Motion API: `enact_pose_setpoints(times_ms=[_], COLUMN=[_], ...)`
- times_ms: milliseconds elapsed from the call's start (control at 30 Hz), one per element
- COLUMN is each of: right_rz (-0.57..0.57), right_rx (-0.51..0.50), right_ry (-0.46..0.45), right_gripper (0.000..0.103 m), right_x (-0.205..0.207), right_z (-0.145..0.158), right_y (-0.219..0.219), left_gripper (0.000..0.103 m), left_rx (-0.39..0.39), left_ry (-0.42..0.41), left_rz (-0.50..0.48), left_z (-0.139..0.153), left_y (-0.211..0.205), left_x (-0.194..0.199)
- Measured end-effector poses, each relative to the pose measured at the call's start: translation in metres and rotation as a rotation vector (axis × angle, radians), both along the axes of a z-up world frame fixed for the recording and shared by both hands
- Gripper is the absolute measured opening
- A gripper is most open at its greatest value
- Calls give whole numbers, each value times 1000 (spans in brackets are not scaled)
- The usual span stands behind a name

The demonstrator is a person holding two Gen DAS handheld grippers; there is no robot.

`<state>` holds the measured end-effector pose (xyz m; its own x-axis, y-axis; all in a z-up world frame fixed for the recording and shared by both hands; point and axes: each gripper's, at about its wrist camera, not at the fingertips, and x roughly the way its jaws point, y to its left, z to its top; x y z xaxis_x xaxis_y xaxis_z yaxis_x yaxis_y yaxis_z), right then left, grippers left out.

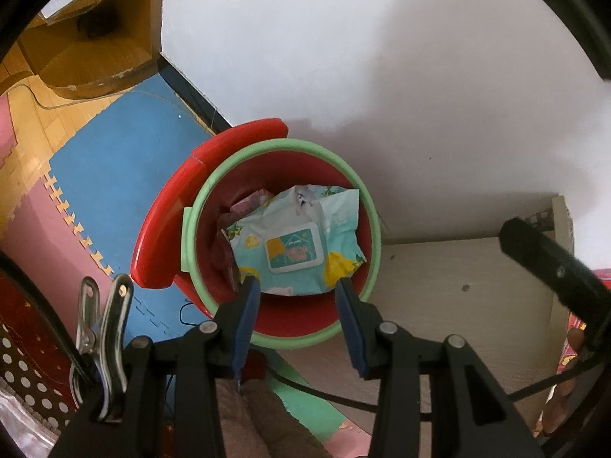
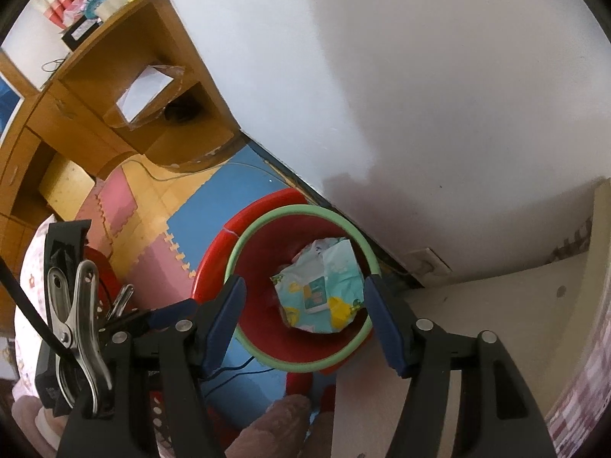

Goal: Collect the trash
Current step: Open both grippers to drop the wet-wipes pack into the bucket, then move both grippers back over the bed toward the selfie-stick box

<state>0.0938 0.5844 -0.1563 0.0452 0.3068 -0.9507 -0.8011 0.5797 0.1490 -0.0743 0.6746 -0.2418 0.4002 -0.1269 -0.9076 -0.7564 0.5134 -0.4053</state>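
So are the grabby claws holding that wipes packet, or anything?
No, nothing is held. Both the left gripper and the right gripper are empty, jaws apart. The wipes packet lies loose inside the red bin.

Left wrist view: looks steeply down along its fingers, close above the red bin with the green rim. Right wrist view: same steep downward aim, from farther back, bin smaller. Both share the bin, the foam floor mat and the white wall.
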Motion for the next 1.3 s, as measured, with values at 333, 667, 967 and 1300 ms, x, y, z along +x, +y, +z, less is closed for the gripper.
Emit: enact_pose_setpoints(times_ms=[333,667,967,1300], right_rz=[-18,-47,-7,64], right_rx=[75,212,316,423], right_ry=[-38,-77,-83,-95], right_gripper=[66,66,66,66], right_x=[-28,-48,-63,-89], right_z=[40,103,155,197], right_y=[-29,-66,-107,-164], left_gripper=[43,43,43,43], left_rx=[75,204,321,415], left_ry=[-20,-47,-46,-43], left_rz=[-32,-49,-6,62], left_z=[44,117,183,241], left_y=[-18,-45,-84,-141], left_x=[-3,-13,-27,-54])
